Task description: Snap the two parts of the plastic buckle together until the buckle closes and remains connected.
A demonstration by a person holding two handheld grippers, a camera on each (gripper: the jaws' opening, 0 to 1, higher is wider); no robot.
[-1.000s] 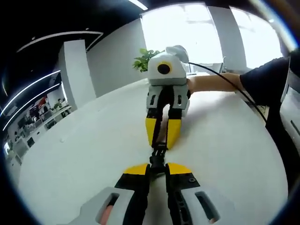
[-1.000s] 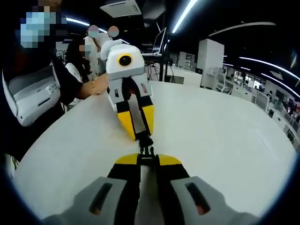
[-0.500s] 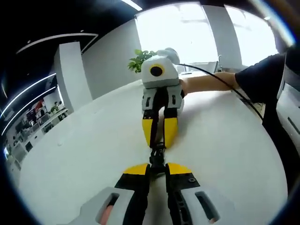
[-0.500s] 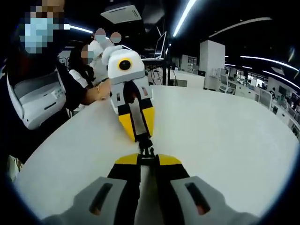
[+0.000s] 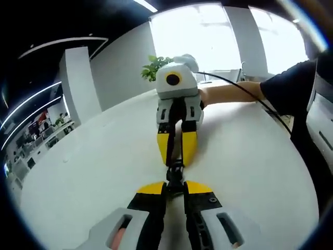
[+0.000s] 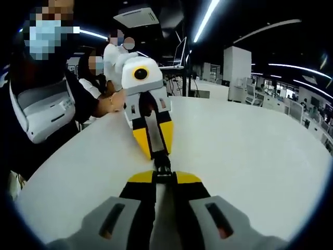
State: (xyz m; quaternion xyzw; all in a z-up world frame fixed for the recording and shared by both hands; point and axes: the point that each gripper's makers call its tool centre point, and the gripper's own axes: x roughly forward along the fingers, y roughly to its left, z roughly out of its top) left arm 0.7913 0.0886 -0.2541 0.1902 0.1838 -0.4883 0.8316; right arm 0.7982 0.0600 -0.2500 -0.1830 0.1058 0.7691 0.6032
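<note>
Left claw (image 5: 175,186) clamps black plastic buckle (image 5: 175,172) | right claw (image 6: 165,177) clamps other end | smooth white table (image 5: 104,161)

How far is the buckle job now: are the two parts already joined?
Done: each gripper grips its half, the left gripper and the right gripper, tip to tip over the white table. In hand: the black buckle halves meet between the tips. Left: whether it has latched cannot be told; confirm it holds.
</note>
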